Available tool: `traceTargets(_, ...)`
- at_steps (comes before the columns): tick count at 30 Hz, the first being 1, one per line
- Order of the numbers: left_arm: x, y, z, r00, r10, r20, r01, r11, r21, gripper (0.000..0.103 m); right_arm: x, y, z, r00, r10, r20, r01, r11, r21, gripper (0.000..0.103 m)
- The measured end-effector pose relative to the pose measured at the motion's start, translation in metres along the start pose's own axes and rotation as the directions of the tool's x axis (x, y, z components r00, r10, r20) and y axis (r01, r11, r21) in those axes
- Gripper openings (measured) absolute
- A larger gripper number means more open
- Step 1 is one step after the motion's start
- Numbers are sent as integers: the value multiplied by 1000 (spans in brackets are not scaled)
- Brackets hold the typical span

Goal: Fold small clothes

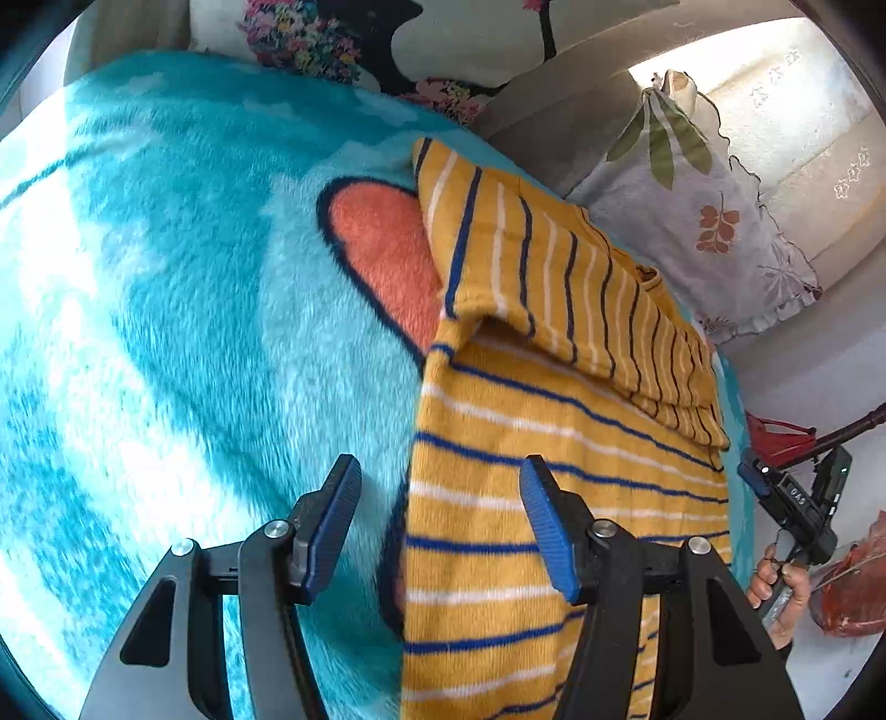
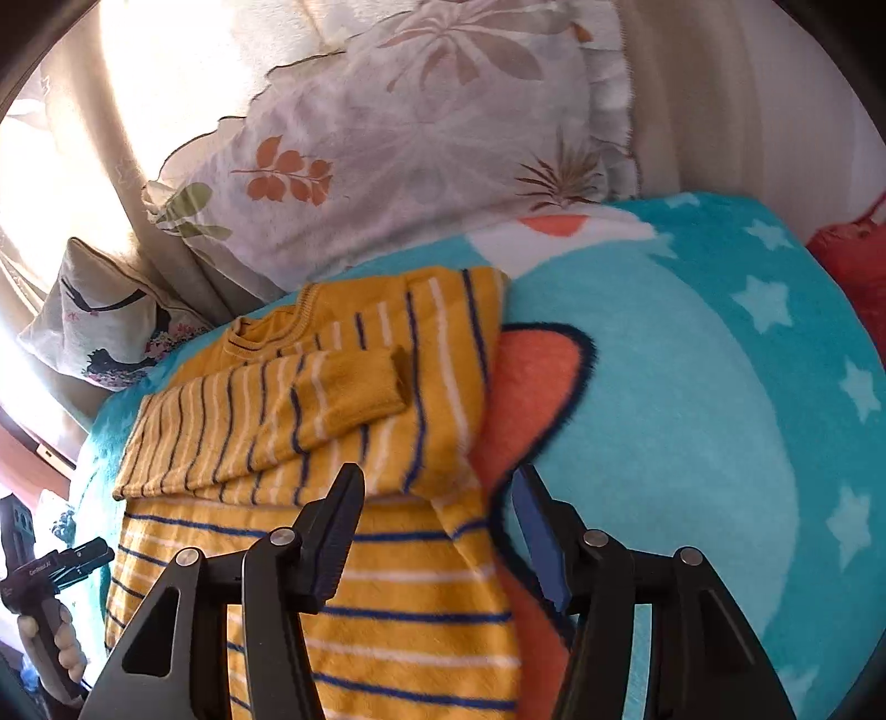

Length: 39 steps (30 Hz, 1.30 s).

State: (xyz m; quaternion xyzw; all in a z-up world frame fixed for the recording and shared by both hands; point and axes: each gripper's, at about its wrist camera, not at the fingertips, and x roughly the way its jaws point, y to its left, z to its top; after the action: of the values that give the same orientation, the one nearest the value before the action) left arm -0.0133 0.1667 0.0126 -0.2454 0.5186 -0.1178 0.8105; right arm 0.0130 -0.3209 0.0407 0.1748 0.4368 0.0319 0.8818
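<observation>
My jaws stand parted on both sides, nothing between the pads of either pair. The left gripper (image 1: 440,526) hangs over the left edge of the one garment here, a yellow striped sweater (image 1: 554,471): its right pad is above the knit, its left pad above the blanket (image 1: 166,304). The right gripper (image 2: 437,531) straddles the sweater's (image 2: 343,421) opposite edge, left pad over the knit, right pad over an orange patch of the blanket (image 2: 692,387).

Just beneath and ahead of both pairs of jaws lies the sweater's body, spread flat on the blanket. Beyond the jaws its upper part is folded: two sleeves are laid across the chest, one of them ending in a plain yellow cuff (image 2: 368,382) ahead of my right jaws. Past that is the neckline.

The single teal blanket, fleecy, with pale stars and a dark-outlined orange shape, carries the sweater and runs on to either side.

Farthest from the jaws I count two cushions: a pale leaf-print cushion (image 2: 410,149) behind the neckline, and a flowered cushion (image 1: 343,39) with a black motif. Behind them is a beige sofa back (image 1: 803,155).
</observation>
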Motion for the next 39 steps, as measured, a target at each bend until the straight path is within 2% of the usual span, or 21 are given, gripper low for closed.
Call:
traceTargets(1, -3, 1, -7, 999, -18, 26, 18, 1000, -4, 59, -3, -11, -8, 1000, -18, -12, 18, 1000, 23, 61)
traceTargets(3, -6, 2, -20, 999, -38, 29, 39, 999, -12, 59, -5, -31, -22, 999, -24, -41, 27, 997, 71, 61)
traceTargets(5, -9, 3, -34, 994, -107, 12, 107, 994, -38, 59, -5, -45, -41, 997, 33, -74, -23, 991, 130, 62)
traceTargets(7, -10, 3, -53, 986, -167, 2, 167, 985, -50, 59, -15, -46, -59, 993, 108, -46, -101, 985, 137, 62)
traceTargets(9, -15, 1, -73, 981, -195, 8, 195, 980, -44, 59, -19, -41, -76, 974, 220, -55, -208, 964, 163, 62)
traceTargets(11, -22, -1, -93, 974, -227, 20, 228, 973, -45, 59, -22, -40, -96, 939, 339, -63, -321, 925, 204, 62)
traceTargets(14, -30, 0, -123, 961, -276, 12, 276, 960, -51, 57, -27, -36, -122, 889, 455, -60, -430, 871, 238, 62)
traceTargets(15, -34, -1, -134, 962, -270, 32, 271, 962, -41, 55, -31, -35, -131, 872, 486, -55, -460, 854, 245, 61)
traceTargets(17, -42, -3, -150, 966, -250, 58, 251, 968, -10, 46, -41, -31, -149, 853, 520, -50, -497, 836, 232, 61)
traceTargets(19, -44, -1, -166, 954, -298, 37, 299, 954, -22, 43, -51, -26, -166, 836, 546, -51, -524, 823, 218, 61)
traceTargets(22, -41, -3, -186, 950, -313, 18, 313, 950, -14, 42, -64, -16, -188, 826, 559, -66, -541, 820, 185, 63)
traceTargets(27, -29, -15, -209, 952, -303, -44, 304, 953, 10, 42, -73, -7, -225, 793, 606, -56, -588, 787, 188, 63)
traceTargets(29, -22, -18, -215, 955, -286, -74, 288, 958, 13, 42, -76, -6, -238, 796, 603, -58, -584, 789, 189, 63)
traceTargets(30, -19, -19, -216, 959, -271, -82, 273, 962, 11, 38, -74, -2, -242, 802, 594, -65, -575, 797, 184, 63)
traceTargets(31, -17, -19, -217, 964, -252, -87, 254, 967, 6, 15, -73, 1, -246, 813, 577, -74, -560, 810, 173, 60)
traceTargets(32, -17, -18, -216, 967, -239, -89, 240, 971, 1, 7, -71, 6, -250, 831, 550, -80, -534, 830, 158, 55)
traceTargets(34, -25, -11, -214, 962, -264, -65, 263, 964, -34, 7, -65, 16, -252, 864, 495, -95, -482, 867, 127, 16)
traceTargets(35, -32, -8, -213, 963, -266, -40, 265, 964, -34, 7, -63, 17, -252, 871, 481, -97, -469, 874, 123, 15)
traceTargets(36, -41, -6, -213, 964, -264, -10, 264, 964, -26, 7, -64, 17, -251, 869, 487, -88, -476, 871, 121, 12)
traceTargets(39, -77, -6, -221, 959, -275, 68, 274, 961, 28, 6, -88, 12, -254, 853, 520, -30, -516, 852, 87, 10)
